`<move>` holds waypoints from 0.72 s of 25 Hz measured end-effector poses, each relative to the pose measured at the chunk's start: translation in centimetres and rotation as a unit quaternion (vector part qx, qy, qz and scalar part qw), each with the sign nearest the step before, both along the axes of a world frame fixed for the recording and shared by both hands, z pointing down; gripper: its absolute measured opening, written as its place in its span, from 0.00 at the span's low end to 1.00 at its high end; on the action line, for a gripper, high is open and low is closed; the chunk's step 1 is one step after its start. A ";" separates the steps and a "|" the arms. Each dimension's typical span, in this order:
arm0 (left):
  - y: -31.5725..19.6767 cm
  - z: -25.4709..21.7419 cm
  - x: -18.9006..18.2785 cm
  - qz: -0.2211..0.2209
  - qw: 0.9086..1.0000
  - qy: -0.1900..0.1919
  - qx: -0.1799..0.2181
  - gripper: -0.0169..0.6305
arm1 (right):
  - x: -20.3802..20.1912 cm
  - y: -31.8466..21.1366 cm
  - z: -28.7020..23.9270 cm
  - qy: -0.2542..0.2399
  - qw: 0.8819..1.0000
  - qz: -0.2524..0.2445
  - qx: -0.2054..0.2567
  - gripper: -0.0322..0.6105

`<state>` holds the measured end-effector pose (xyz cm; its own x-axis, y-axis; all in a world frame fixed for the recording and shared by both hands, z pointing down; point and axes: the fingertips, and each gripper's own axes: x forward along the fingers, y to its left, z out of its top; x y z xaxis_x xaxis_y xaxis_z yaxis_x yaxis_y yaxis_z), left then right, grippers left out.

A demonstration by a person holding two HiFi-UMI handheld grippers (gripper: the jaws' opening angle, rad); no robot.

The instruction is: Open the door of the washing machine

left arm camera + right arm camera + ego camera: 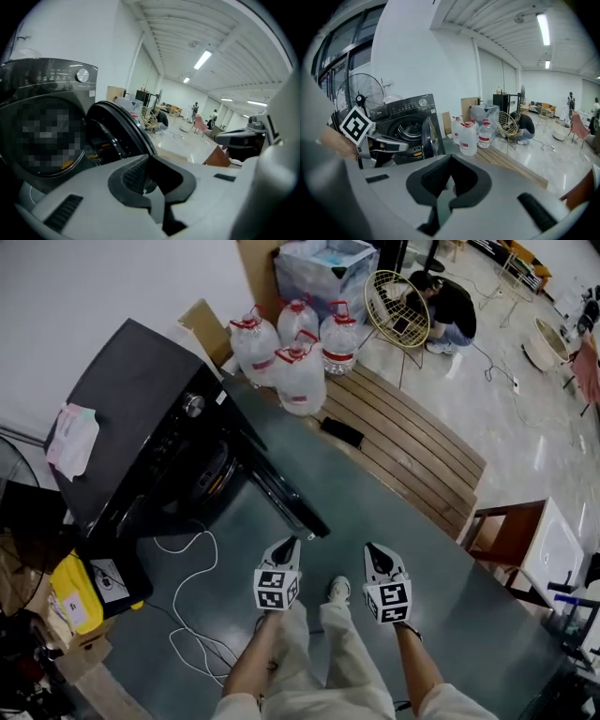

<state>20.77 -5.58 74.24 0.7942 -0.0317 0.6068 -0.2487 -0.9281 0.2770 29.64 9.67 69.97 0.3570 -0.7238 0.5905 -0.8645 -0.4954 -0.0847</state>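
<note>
Hovering over the green floor (403, 502), the left gripper (291, 542) and right gripper (373, 549) each have jaws pressed together on nothing; just ahead, the black washing machine (131, 418) stands with its door (281, 488) swung wide open.

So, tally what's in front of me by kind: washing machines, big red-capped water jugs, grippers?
Black front-loading washing machine: 1
Clear plastic water jugs with red caps: 4
Grey two-jaw grippers, left gripper and right gripper: 2
Total: 7
</note>
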 end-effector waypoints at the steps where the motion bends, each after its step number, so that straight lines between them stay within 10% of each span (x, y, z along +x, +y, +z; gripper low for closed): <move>1: -0.9 -0.8 -0.8 -0.010 1.000 0.003 0.003 0.06 | -0.3 -0.7 -0.4 0.000 1.000 -0.005 0.002 0.05; 18: -13.6 -17.6 -15.6 -0.144 0.983 0.036 0.107 0.04 | -6.5 -16.5 -13.3 0.037 0.988 -0.143 0.052 0.05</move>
<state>5.14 -19.17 56.59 0.7738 -0.3821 0.5052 -0.4969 -0.8608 0.1100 23.10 -6.81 56.67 0.1693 -0.8563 0.4879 -0.9734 -0.2229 -0.0533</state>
